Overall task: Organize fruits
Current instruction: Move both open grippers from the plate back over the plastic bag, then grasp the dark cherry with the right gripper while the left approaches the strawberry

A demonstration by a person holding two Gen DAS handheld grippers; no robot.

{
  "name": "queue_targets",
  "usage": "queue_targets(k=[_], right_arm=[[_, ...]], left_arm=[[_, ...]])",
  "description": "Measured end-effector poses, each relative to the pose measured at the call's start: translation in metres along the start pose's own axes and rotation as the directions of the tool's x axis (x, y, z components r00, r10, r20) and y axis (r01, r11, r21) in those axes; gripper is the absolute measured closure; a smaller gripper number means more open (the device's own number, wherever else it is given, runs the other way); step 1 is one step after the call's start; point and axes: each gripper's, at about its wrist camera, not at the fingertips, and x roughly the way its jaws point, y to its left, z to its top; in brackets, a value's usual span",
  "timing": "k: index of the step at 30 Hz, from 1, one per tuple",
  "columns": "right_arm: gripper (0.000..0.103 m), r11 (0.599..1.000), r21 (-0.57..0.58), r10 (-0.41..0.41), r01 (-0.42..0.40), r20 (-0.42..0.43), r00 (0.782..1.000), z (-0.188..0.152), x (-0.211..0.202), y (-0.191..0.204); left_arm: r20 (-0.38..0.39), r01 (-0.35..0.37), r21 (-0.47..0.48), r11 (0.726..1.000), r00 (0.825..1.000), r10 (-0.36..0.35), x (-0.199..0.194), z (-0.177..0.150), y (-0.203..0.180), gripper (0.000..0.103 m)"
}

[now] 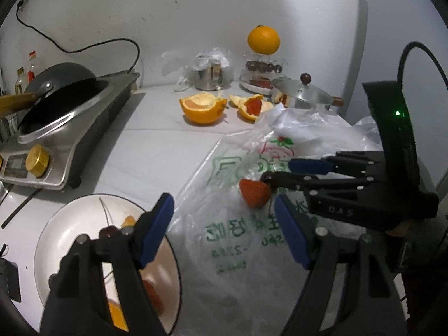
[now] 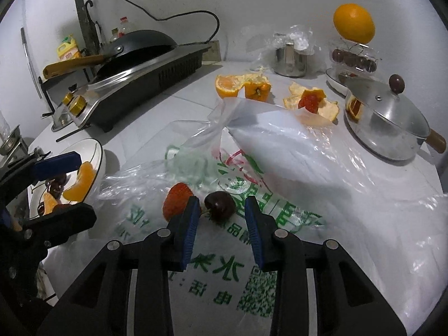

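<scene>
Left wrist view, left hand-held gripper (image 1: pixel 224 226): it is hanging with its blue pads spread wide and nothing between them, above the near edge of the plastic bag (image 1: pixel 246 224).
Left wrist view, plate (image 1: pixel 70 224): it is sitting at the near left on the tabletop (image 1: pixel 156 151), holding a dark cherry and orange pieces, partly hidden behind the left finger.
Left wrist view, strawberry (image 1: pixel 254 192): it is lying on the bag, just beside the tips of the right hand-held gripper (image 1: pixel 270 180), which is reaching in from the right.
Right wrist view, right hand-held gripper (image 2: pixel 221 212): its pads are standing narrowly apart on either side of a cherry (image 2: pixel 219 205) and are not pressing on it that I can see; the cherry is resting on the printed bag.
Right wrist view, other fruit: the strawberry is lying touching the outside of the left pad; orange halves (image 2: pixel 242 85) and peel are lying far off near the pan lid (image 2: pixel 383 112).
Step in hand: the cherry is being lined up for a pick, apparently to go to the plate at the left.
Next move: the pads should be closing gently on the round cherry without nudging the strawberry or snagging the slippery bag film, then lifting clear.
</scene>
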Motion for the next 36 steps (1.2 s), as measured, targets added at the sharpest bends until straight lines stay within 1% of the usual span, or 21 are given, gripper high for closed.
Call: queue_targets(k=[6, 15, 16, 17, 21, 27, 31, 36], right_arm=[[0.067, 0.999, 0.031, 0.024, -0.024, -0.018, 1.0, 0.002, 0.012, -0.006], [0.067, 0.995, 0.075, 0.066, -0.062, -0.047, 0.997, 0.004, 0.024, -0.01], [0.068, 0.995, 0.076, 0.074, -0.07, -0.05, 0.996, 0.003, 0.025, -0.01], [0.074, 0.993, 0.08, 0.092, -0.088, -0.051, 0.994, 0.003, 0.025, -0.01], [0.074, 0.993, 0.072, 0.093, -0.09, -0.042, 0.995, 0.002, 0.022, -0.008], [0.076, 0.994, 0.071, 0.085, -0.085, 0.007, 0.996, 0.001, 0.001, -0.012], [0.076, 0.996, 0.073, 0.057, -0.058, 0.019, 0.998, -0.005, -0.013, -0.023], [0.076, 0.995, 0.101, 0.025, -0.027, 0.026, 0.999, -0.018, -0.028, -0.042]], left_arm=[[-0.019, 0.0, -0.004, 1.0, 1.0, 0.0, 0.009, 0.0, 0.003, 0.027], [-0.027, 0.002, 0.012, 1.0, 1.0, -0.002, 0.011, -0.002, -0.003, 0.027], [-0.028, 0.003, 0.015, 1.0, 1.0, -0.002, 0.011, -0.002, -0.004, 0.027], [-0.03, 0.002, 0.018, 1.0, 1.0, -0.001, 0.011, -0.003, -0.005, 0.027], [-0.041, -0.005, 0.038, 0.999, 0.999, 0.007, 0.013, -0.004, -0.011, 0.027], [-0.039, -0.008, 0.08, 0.997, 0.999, 0.011, 0.017, -0.001, -0.026, 0.027], [-0.052, -0.006, 0.116, 0.993, 0.999, 0.013, 0.027, 0.001, -0.038, 0.028], [-0.079, -0.007, 0.135, 0.991, 0.997, 0.018, 0.043, 0.005, -0.048, 0.028]])
